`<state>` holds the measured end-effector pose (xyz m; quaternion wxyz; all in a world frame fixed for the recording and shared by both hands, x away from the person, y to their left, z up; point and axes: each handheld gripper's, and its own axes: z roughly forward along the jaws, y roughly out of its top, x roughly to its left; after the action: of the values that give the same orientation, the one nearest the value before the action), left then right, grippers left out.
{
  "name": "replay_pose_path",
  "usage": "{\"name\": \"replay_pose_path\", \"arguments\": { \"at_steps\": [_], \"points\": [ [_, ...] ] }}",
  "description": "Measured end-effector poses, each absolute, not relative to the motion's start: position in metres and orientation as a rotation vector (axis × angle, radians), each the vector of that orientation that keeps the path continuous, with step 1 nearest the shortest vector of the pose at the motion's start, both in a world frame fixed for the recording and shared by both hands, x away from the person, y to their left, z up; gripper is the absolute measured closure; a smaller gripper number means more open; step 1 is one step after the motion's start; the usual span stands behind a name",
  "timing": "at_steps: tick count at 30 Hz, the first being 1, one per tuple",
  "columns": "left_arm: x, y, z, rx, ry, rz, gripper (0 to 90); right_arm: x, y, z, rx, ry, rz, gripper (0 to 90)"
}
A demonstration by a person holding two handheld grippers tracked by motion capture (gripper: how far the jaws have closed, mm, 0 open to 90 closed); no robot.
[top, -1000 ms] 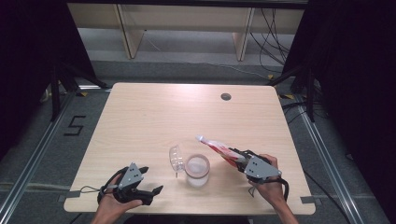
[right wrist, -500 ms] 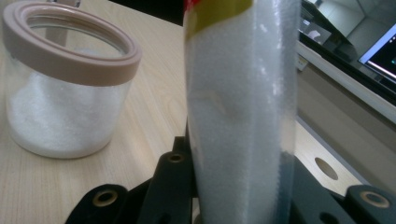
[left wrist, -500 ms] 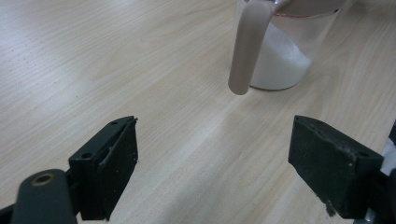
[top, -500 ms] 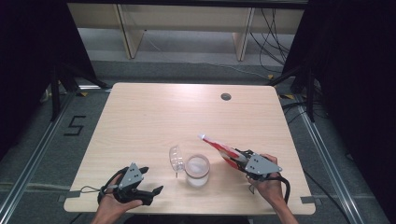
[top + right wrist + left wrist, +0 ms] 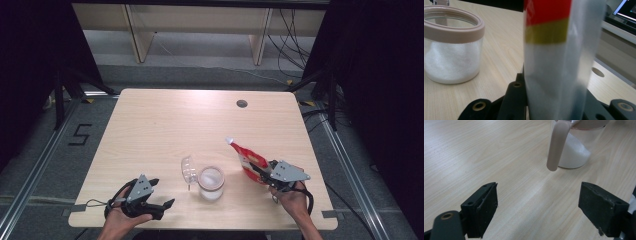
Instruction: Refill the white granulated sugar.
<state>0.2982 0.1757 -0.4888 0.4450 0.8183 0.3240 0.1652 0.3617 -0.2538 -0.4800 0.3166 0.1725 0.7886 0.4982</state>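
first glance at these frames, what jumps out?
The red pouch clamped in the right gripper, tilted up over the table's near right. Just left of it stands an open glass jar of white granules, lid flipped aside. The left gripper rests near-left, jaws wide, empty.

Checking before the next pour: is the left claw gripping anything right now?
No. In the left gripper view the left claw stands wide open over bare table, with the jar ahead of it, untouched.

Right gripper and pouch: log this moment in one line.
right gripper: shut on red pouch | left gripper: open, idle | jar: lid open, white powder inside
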Motion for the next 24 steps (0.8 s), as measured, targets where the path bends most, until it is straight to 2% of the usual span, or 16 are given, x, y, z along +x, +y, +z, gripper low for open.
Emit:
{"name": "replay_pose_path", "arguments": {
  "at_steps": [13, 24],
  "points": [
    [0.298, 0.175, -0.488, 2.028, 0.798, 0.411, 15.4, 0.360, -0.268, -0.481, 0.482, 2.051, 1.289, 77.5],
    [0.298, 0.175, -0.488, 2.023, 0.799, 0.415, 15.4, 0.355, -0.274, -0.483, 0.568, 2.051, 1.328, 74.0]
  ]
}}
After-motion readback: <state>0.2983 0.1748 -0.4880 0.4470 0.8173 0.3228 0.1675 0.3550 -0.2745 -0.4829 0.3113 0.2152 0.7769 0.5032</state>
